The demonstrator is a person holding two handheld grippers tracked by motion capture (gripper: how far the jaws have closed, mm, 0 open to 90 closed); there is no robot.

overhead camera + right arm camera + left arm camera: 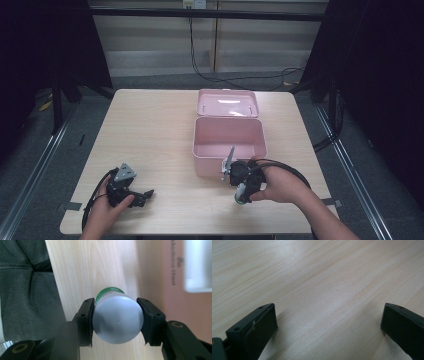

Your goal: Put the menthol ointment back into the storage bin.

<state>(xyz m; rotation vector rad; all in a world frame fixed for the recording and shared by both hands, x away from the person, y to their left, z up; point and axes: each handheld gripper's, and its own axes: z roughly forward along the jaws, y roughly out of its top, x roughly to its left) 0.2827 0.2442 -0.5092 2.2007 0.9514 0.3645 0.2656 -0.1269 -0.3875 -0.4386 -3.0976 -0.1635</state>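
Nearest the person, the left gripper (131, 192) rests on the pale wooden surface (150, 130) at its near left corner, its jaws spread wide with nothing but bare wood between them. To the right, the right gripper (116, 317) is clamped on a grey bottle with a green band (117, 318), pads pressing both its sides; in the high view the bottle (243, 196) hangs just in front of the pink box (229, 145). The box stands open, its lid (228, 103) laid back behind it.
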